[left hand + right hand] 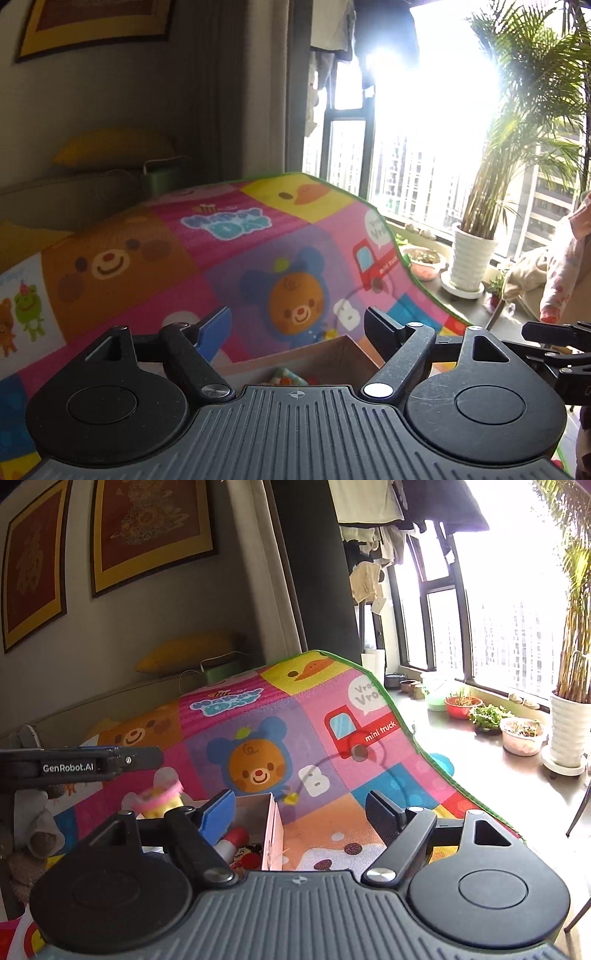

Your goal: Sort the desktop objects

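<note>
Cardboard box (258,814), open-topped, sits on a bright cartoon-print play mat (332,768) covering the desktop, at about seven o'clock in the right wrist view, holding a red-and-white tube (233,841) and a small red cartoon-mouse figure (251,851). Just outside the box's far left corner, at nine o'clock, stands a yellow toy (162,799) ringed by a pink band. Both tools hang above the mat with jaws spread wide and nothing between them: the right gripper (301,808) over the box's right wall, the left gripper (297,325) over the same box (295,356), where colourful items lie inside, too hidden to identify. Beyond the mat, at three o'clock, a palm in a white ribbed pot (567,731) and smaller planters (522,734) line the sunlit windowsill.
</note>
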A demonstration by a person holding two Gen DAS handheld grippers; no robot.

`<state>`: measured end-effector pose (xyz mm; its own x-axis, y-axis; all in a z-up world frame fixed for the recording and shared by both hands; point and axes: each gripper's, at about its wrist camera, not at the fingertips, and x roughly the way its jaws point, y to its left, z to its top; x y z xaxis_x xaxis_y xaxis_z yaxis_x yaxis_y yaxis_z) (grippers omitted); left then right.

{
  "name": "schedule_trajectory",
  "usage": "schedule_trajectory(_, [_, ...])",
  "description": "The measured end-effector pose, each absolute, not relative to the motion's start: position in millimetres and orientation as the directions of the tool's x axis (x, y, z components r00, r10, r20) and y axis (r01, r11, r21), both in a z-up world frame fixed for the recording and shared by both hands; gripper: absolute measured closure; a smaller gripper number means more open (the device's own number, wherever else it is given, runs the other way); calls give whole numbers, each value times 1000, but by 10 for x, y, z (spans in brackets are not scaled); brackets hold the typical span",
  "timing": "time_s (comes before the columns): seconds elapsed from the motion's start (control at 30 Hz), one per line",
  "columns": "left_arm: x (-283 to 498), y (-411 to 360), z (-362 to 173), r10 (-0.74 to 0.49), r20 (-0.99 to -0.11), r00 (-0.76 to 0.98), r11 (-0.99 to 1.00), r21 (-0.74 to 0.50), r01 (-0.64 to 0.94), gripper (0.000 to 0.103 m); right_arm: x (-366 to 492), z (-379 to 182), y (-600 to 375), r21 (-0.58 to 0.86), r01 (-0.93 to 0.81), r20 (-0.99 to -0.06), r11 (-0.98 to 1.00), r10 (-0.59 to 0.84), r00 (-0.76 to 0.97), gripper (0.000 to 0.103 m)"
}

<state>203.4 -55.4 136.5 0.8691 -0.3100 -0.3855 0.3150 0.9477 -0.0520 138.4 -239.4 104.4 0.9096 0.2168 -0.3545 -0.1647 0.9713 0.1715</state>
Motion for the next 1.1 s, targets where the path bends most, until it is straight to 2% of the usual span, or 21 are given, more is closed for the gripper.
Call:
schedule_trajectory(0.07, [1973, -399, 1296, -272, -393, 878, 960, -40, 279, 8, 1394, 1004, -2405, 178, -164, -363, 970, 219, 906, 24])
schedule_trajectory(0.37, [1490, 608, 664, 9, -514, 858, 999, 42, 15, 6, 1363, 1074, -2152, 146, -220, -382, 964, 260, 887, 24])
schedule_trajectory(0.5, [1161, 873, 490, 41, -509, 860, 998, 66, -9, 3, 1418, 1175, -1974, 158, -229, -406, 960, 275, 871, 24])
schedule_trajectory(0.6, [985, 968, 432, 55, -487, 871, 996, 91, -13, 2, 1454, 1268, -1699, 149, -279, -432, 949, 316, 845, 28])
schedule_trajectory(0.7, [889, 1029, 369, 61, -475, 878, 995, 103, -13, 2, 1459, 1352, -1260, 108, -358, -467, 928, 365, 806, 39])
schedule_trajectory(0.77, [856, 1086, 306, 41, -477, 878, 997, 71, -8, 2, 1498, 1391, -941, 72, -402, -510, 913, 380, 772, 56])
schedule_trajectory(0.93, [810, 1251, 240, 2, -471, 882, 999, -34, -20, 2, 1886, 1322, -21, 47, -480, -684, 876, 379, 623, 70])
schedule_trajectory(1.03, [793, 1321, 232, -12, -464, 886, 997, -76, -26, 1, 2228, 1148, 471, -10, -470, -755, 883, 301, 582, 81])
schedule_trajectory(1.1, [812, 1356, 222, -29, -471, 882, 995, -102, -22, 1, 2469, 981, 737, -51, -454, -787, 890, 244, 566, 82])
